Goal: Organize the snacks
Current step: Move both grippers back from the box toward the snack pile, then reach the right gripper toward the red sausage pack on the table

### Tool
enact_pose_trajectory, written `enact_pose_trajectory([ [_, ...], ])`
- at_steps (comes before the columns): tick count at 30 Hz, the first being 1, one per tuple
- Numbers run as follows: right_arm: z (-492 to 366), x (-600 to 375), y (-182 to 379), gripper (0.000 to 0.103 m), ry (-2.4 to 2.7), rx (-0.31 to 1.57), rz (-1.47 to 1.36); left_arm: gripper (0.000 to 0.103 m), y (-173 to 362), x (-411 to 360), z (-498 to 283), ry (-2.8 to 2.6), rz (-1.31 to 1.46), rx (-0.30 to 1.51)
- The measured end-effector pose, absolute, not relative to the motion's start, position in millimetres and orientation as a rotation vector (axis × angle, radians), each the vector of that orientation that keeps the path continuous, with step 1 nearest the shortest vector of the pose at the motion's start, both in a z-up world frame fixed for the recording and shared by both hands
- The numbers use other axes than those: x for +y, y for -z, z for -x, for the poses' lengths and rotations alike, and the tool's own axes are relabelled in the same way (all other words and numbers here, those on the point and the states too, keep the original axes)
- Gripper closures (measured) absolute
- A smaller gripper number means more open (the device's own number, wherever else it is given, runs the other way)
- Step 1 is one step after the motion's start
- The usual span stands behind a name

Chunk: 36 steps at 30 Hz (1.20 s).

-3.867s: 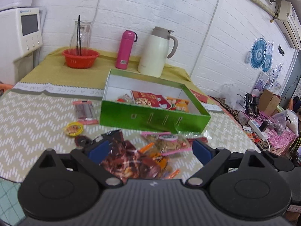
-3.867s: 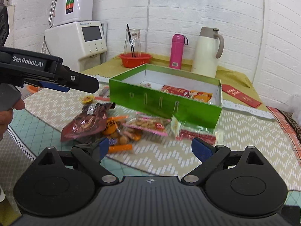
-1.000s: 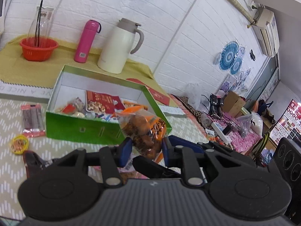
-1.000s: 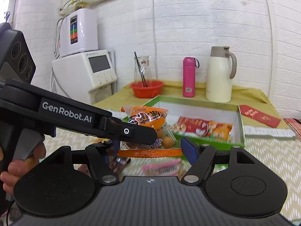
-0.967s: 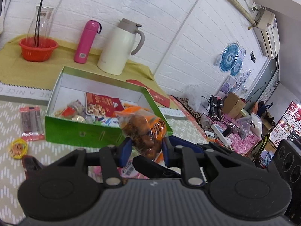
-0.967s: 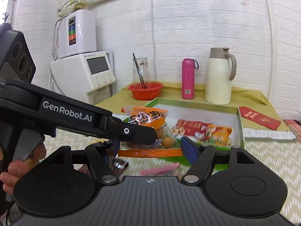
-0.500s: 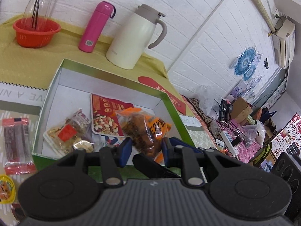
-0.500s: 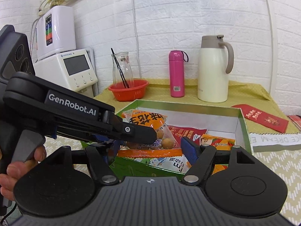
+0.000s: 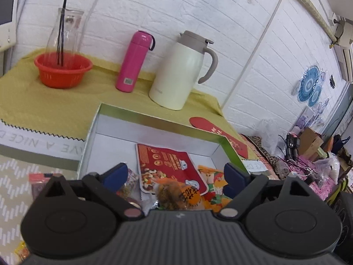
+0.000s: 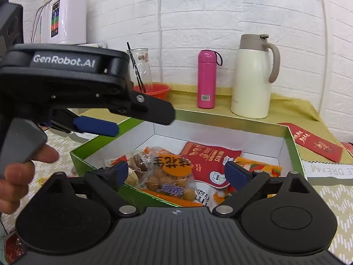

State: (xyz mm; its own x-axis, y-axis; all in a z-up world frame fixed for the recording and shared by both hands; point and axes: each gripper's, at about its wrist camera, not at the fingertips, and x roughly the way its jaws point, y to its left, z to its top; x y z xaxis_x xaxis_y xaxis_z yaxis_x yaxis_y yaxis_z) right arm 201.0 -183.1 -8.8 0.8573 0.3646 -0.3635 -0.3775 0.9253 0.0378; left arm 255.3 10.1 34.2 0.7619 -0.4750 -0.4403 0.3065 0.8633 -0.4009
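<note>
The left gripper [image 9: 175, 173] tilts down over the green cardboard box [image 10: 294, 152], a hand [image 10: 15, 176] on its trigger. Its jaws have just been opening and stand wide, empty. The crinkly clear peanut packet [image 10: 169, 176] with its orange label lies inside, on a glossy red nut pouch [image 10: 209, 156]. The right gripper [image 10: 176, 172] hangs spread, holding nothing.
</note>
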Motion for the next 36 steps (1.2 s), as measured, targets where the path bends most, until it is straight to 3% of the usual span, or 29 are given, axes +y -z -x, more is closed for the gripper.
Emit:
enact_pose_trajectory([
  [25,-113,-197,-30,0.000,-0.388,0.338,0.108,0.015,-69,-1,-149,0.374,0.152,0.481],
  [36,-42,-222,-2,0.000,-0.397,0.478,0.082,0.015,-33,28,-66,0.374,0.175,0.518],
])
